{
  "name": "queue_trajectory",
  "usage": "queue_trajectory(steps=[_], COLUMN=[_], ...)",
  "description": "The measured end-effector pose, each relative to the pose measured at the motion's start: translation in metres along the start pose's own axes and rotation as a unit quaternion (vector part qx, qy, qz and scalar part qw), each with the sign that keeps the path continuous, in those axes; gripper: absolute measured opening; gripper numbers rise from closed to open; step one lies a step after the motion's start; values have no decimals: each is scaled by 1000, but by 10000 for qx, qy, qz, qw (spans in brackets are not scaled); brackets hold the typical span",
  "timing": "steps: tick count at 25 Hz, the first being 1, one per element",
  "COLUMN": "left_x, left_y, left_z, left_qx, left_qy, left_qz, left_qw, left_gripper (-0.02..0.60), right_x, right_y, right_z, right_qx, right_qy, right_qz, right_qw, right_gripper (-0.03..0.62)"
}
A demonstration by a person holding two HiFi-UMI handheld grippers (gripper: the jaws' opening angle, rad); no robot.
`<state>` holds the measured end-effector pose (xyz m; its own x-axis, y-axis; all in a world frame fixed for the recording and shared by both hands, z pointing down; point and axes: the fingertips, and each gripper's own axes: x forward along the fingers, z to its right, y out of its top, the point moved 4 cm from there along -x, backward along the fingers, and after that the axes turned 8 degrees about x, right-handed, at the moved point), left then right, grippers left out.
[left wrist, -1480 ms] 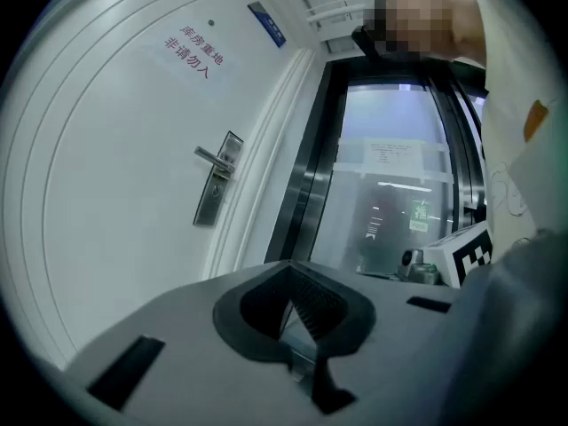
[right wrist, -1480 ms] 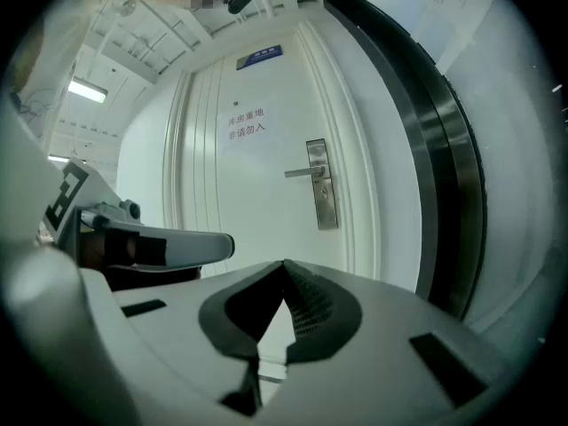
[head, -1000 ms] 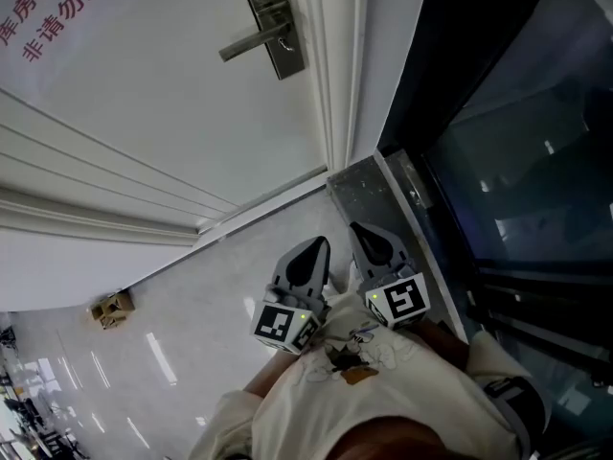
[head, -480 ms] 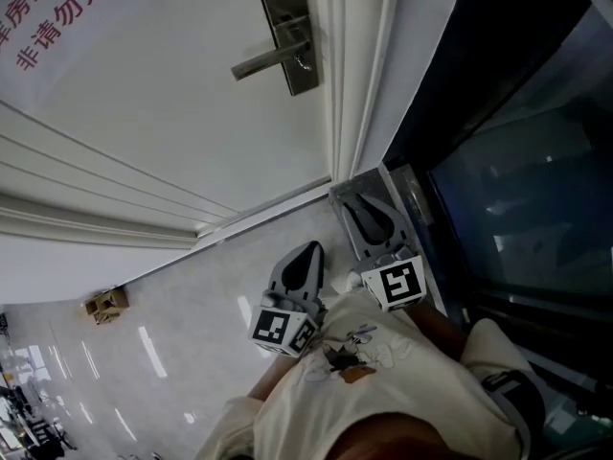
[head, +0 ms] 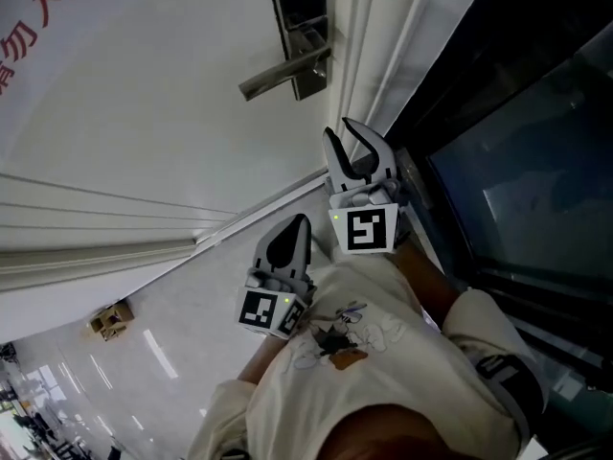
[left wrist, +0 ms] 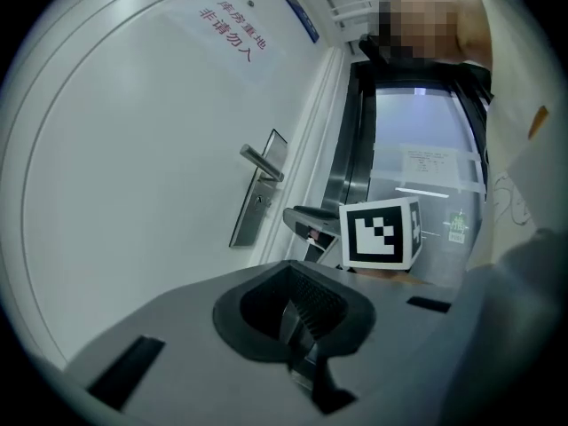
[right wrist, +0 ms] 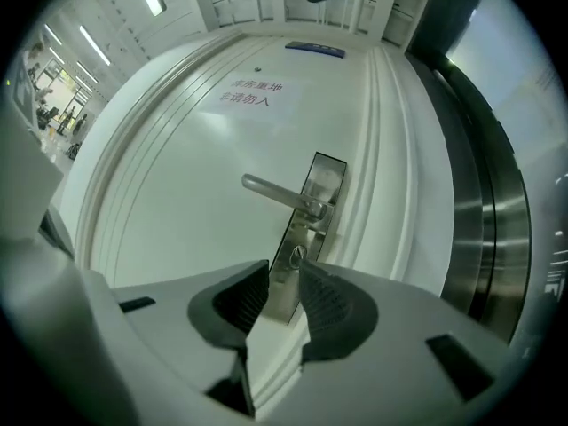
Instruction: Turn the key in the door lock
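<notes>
You hold two tools: the left tool (head: 295, 226) has its jaws together, and the right tool (head: 342, 132) has just been opening, empty. There is one door (head: 144, 113) with one handle (head: 283, 75). The right tool's view frames the lock (right wrist: 297, 256) under that handle, clear of its jaws; the head view leaves it indistinct.

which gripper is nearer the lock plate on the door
Right. The right gripper, its empty jaws just opening, points at the lock plate from close by; the left gripper sits farther back.
</notes>
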<state>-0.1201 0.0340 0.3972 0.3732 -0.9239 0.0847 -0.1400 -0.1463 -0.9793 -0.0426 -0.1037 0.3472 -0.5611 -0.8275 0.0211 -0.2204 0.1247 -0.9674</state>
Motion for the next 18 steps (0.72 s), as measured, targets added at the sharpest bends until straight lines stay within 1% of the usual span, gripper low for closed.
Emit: queue_trajectory(steps=[2,4,8,10,13,18], left_x=[6,13,24,29,36,43], left_y=[6,10,18,20,19,20], left_z=[-6,-13,-18,-21,-26,-30], left_qx=[36,53,80,111,118,89], left_qy=[4,30,80,85,91,85], left_qz=[22,40,69,74,70,87], left_qw=[10000,10000,9999,9999,9999,9999], left_gripper=[3,3,2,3,3,3], right_x=[18,37,69,79,88,93], right_y=[10,18,16,15,13,9], right_z=[5,10,17,21,24,23], right_qx=[-281,-700,-1360,-1473,-1515,-1405], right_qy=[-103,-192,-223,-272,-335,-162], right_qz=[95,131,-176,-236,-176,-205], right_qw=[9995,9973,9903,9884,9877,9897], right_gripper=[114,114,114,110,54,18])
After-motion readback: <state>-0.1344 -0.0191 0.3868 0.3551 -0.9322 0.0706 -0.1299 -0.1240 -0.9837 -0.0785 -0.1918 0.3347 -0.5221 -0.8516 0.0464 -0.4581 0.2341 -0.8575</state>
